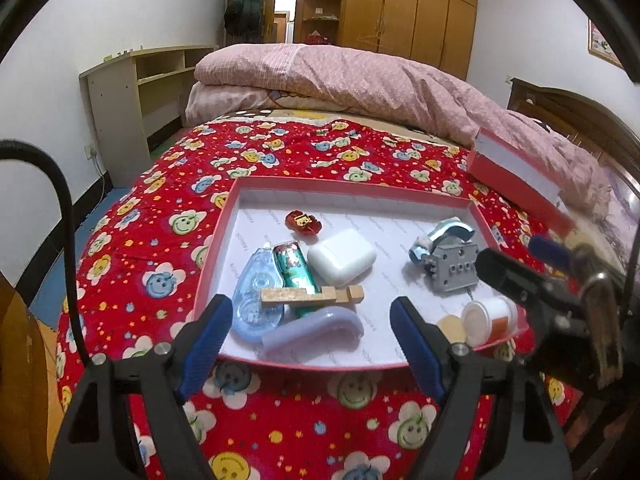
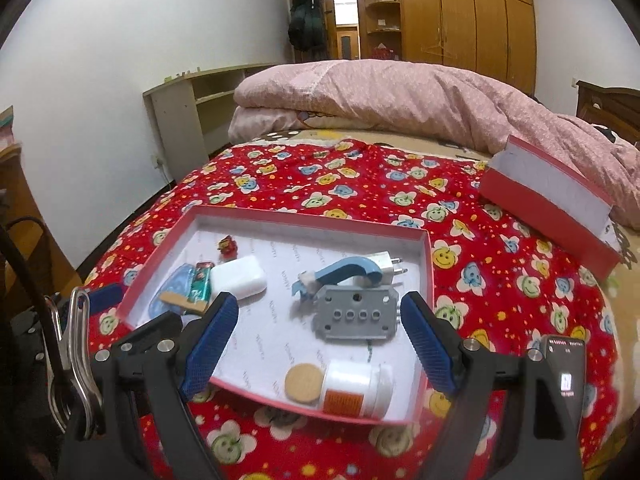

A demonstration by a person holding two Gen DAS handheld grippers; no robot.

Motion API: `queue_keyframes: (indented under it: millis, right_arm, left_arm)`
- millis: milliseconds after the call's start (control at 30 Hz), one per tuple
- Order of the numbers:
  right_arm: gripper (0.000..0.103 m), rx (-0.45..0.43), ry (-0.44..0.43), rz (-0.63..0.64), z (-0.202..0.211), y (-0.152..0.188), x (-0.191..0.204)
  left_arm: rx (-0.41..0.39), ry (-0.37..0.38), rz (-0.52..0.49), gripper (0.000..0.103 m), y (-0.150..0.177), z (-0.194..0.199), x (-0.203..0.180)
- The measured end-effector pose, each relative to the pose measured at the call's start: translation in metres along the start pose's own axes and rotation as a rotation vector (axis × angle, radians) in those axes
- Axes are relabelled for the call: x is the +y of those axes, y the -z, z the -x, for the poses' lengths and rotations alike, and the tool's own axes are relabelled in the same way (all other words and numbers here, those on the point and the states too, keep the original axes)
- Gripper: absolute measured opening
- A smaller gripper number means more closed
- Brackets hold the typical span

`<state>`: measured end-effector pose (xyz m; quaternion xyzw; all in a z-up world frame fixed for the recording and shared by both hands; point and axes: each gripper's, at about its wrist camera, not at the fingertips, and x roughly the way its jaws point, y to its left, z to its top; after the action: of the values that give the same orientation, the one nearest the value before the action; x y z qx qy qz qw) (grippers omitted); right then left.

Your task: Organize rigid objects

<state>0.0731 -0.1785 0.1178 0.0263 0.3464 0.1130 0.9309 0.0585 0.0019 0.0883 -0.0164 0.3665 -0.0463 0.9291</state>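
Both the left gripper (image 1: 312, 322) and right gripper (image 2: 320, 326) hang wide, holding nothing (seemingly between picks). Ahead of the fingers, the shallow red cardboard tray (image 1: 352, 184) on the bed holds 10 or so items; next, a target must be chosen.

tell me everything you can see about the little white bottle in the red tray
The white bottle is a small, plastic-looking jar lying on its side in the near right corner of the red tray. Its body carries an orange label, too blurred to read. In the left wrist view its round, cream-coloured end faces the camera. It rests on the tray's white paper lining, close against the near rim. A tan cork-like disc lies right against it. No gripper touches it.
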Motion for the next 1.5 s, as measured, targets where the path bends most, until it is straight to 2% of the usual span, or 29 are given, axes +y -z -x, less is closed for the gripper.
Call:
queue_keyframes:
  millis: [400,700,1000,1500]
  right_arm:
    - [0.085,-0.028,-0.018,-0.022,0.039,0.023,0.002]
    - [0.085,0.029,-0.009,-0.052,0.045,0.064,0.004]
    - [0.085,0.072,0.039,-0.043,0.038,0.093,0.011]
    - [0.085,0.125,0.111,-0.047,0.013,0.111,0.006]
  left_arm:
    - [-0.017,-0.023,0.000,0.085,0.018,0.032,0.002]
    - [0.023,-0.038,-0.013,0.084,0.042,0.035,0.004]
    - [0.061,-0.064,-0.037,0.084,0.064,0.021,0.004]
    - [0.133,-0.071,-0.047,0.084,0.081,-0.013,0.000]
